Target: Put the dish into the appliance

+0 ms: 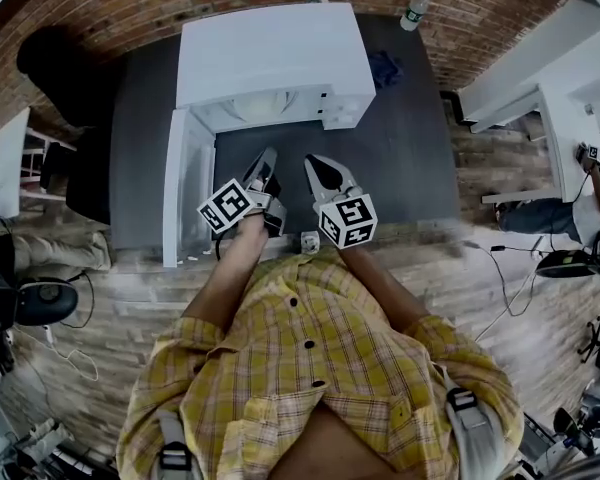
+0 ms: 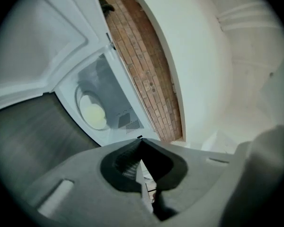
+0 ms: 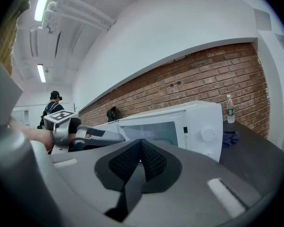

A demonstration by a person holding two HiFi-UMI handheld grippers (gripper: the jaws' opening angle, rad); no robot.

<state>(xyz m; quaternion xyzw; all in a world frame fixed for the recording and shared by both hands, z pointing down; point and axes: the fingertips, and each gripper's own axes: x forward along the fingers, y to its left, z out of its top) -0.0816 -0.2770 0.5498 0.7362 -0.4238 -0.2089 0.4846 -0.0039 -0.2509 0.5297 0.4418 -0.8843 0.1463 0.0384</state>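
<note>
At a dark, matte table [image 1: 410, 158] set against a rough red-brick wall [image 3: 203, 79], a person in a yellow plaid shirt [image 1: 310, 358] holds two grey two-jaw grippers side by side in front of a boxy white microwave [image 1: 280, 58]. The flat white door [image 1: 180, 188] hangs wide open to the left, leaving the cavity exposed.

The left gripper [image 1: 268, 158] points toward that opening. Its ribbed black pads are pressed together with nothing between them, as its own view [image 2: 141, 141] shows. The right gripper [image 1: 315, 163] hangs just beside it, well short of the appliance, and its textured pads meet tip to tip in the same way [image 3: 142, 143], also empty. Each tool carries a cube faced with black-and-white square markers, the left one [image 1: 227, 206] tilted and the right one [image 1: 347, 220] sitting squarer to the head camera.

The dish [image 2: 93, 111], a pale, smooth, yellowish round, lies on the floor of the microwave's white interior, inside a clear circular rim, beside a perforated vent panel on the inner wall. Neither gripper touches it.

On the microwave's front, right of the cavity, a round white dial [image 3: 208, 134] stands out from the control panel. A crumpled blue cloth [image 1: 385, 68] lies on the tabletop to the appliance's right, and a clear plastic bottle [image 1: 416, 8] stands upright near the far edge, close to the brick.
</note>
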